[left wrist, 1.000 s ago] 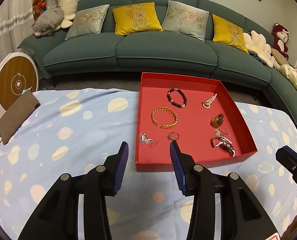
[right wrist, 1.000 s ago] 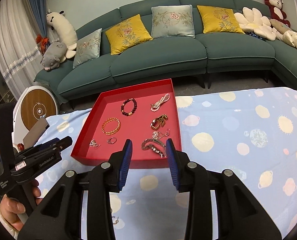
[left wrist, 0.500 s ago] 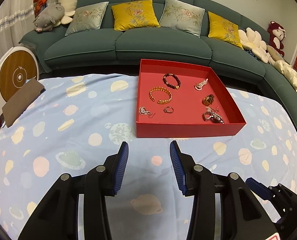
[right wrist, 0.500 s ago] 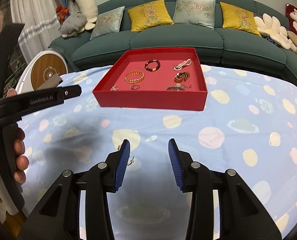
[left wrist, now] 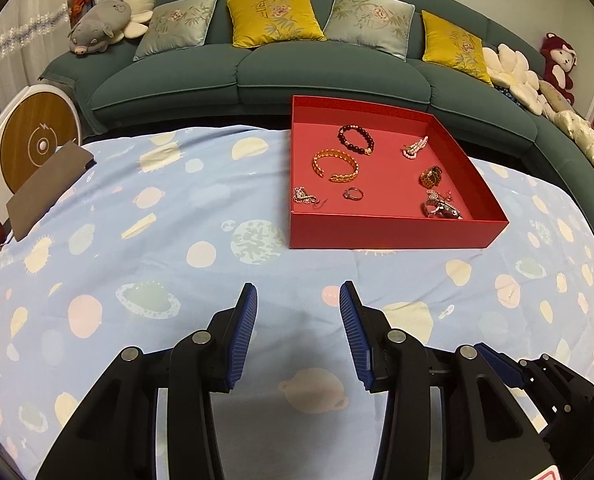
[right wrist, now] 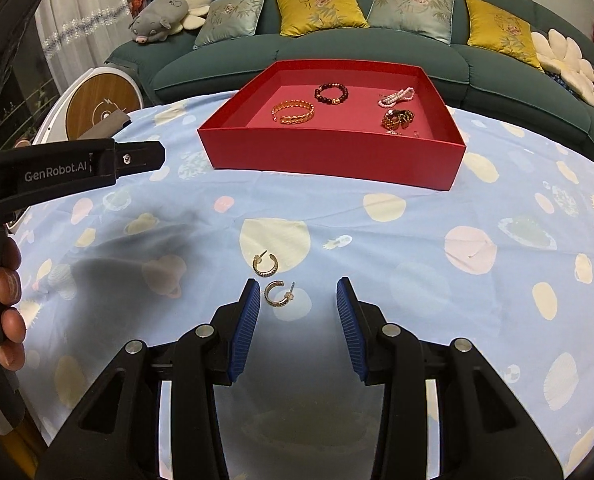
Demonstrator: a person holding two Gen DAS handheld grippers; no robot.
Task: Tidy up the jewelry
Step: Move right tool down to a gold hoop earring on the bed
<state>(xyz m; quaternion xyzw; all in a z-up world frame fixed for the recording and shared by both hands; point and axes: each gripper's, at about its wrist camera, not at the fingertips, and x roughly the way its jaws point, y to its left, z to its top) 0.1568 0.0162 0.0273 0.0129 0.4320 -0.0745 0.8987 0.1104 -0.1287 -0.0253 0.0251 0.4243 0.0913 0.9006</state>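
On the tablecloth [right wrist: 417,240], only the right view shows two hoop earrings [right wrist: 273,280]

Green sofa [left wrist: 297,68], planet-print cloth [left wrist: 177,240]

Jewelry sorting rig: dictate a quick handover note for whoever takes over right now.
Left gripper: open, empty, above the tablecloth.
Right gripper: open, empty, just short of two gold hoop earrings lying on the cloth.
Red tray already holds the bracelets, ring and other pieces.
Left to do: pick up both earrings and put them in the tray.
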